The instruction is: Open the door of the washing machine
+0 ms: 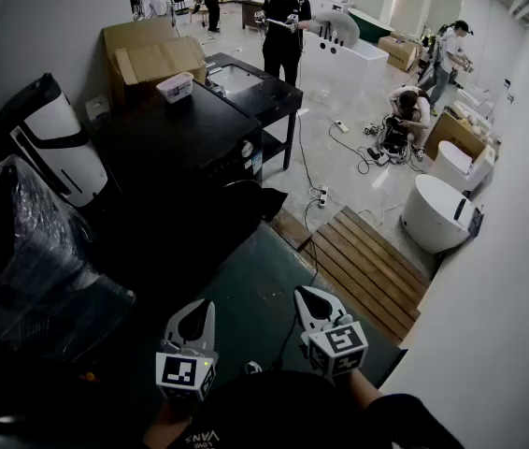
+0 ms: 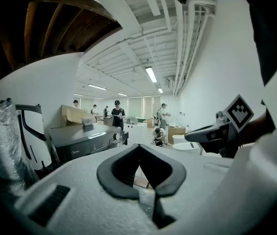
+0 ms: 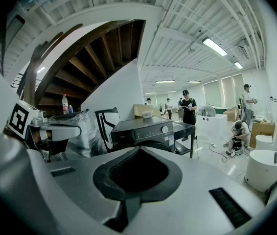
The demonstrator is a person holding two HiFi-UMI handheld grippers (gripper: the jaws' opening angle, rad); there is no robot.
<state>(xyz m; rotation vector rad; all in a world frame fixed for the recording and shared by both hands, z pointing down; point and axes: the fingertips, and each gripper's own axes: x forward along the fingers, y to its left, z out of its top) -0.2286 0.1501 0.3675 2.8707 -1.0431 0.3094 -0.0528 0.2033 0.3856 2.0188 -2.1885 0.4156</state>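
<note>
Left gripper [image 2: 139, 147]: its fingers are pressed tight together, tips meeting, nothing pinched between them. Same on the right gripper [image 3: 138, 150], pads closed on each other and empty. From the head view I see both held side by side, low in front of me, each with its marker cube facing up. They hover over a dark green floor mat [image 1: 255, 297] and touch nothing.

Ahead of both sits the washing machine [image 1: 190, 148], a dark front-loader, well apart from either gripper. Through the right gripper view I get its control panel with a round knob, and the curved top of the door just below it. The door looks shut against the front.

A small white container [image 1: 175, 86] rests on top of the machine. A big cardboard box [image 1: 152, 54] stands behind it, and a dark table [image 1: 263, 92] stands at its far side. On my left is a plastic-wrapped bundle [image 1: 31, 251]. On my right, a slatted wooden platform [image 1: 367, 260] lies on the floor, with a white round tub [image 1: 437, 213] beyond it. Further back, a person in black [image 1: 285, 26] stands.
</note>
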